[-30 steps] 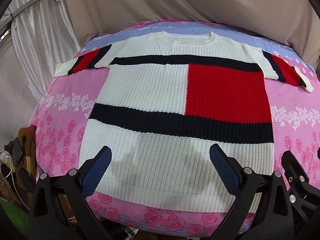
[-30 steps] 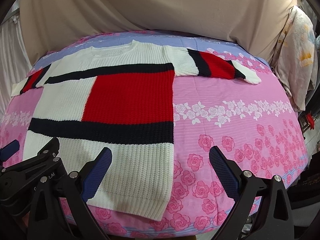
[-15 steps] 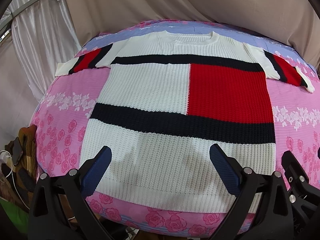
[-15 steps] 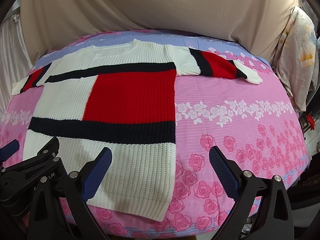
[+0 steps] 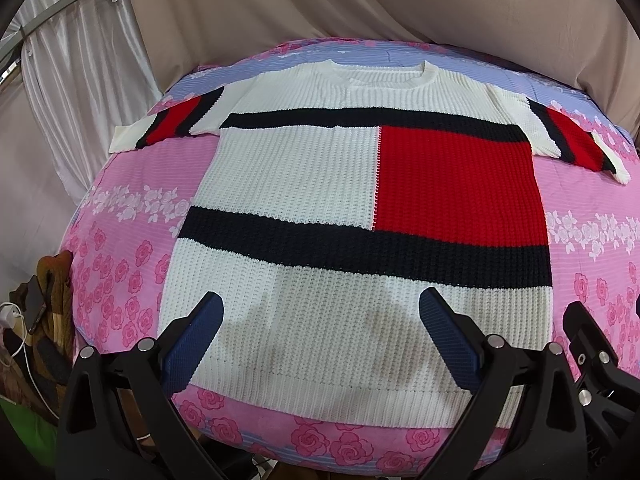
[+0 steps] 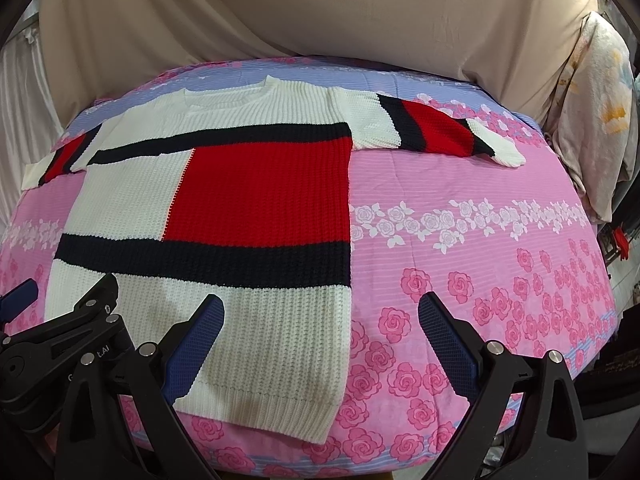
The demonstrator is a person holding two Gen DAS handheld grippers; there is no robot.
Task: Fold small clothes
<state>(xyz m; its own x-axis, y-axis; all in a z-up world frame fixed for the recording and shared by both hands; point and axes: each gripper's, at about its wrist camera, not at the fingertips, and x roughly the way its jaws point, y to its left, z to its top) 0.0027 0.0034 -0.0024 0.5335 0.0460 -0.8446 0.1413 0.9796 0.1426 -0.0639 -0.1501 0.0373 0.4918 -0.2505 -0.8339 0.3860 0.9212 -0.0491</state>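
The left gripper (image 5: 320, 334) has its fingers (image 5: 192, 344) spread wide and empty, above the sweater's white lower part. The right gripper (image 6: 320, 334) is also wide open, over the sweater's right bottom corner. The sweater (image 5: 360, 200) lies flat, front up, sleeves out, on the bed (image 6: 480, 240). I judge folding is not begun; the next move calls for taking a hem or sleeve. The near hem is partly hidden behind the gripper bodies.

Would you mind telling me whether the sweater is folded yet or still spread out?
Spread flat. The sweater lies open on the floral sheet, both sleeves out sideways, hem and neckline visible, no part doubled over.
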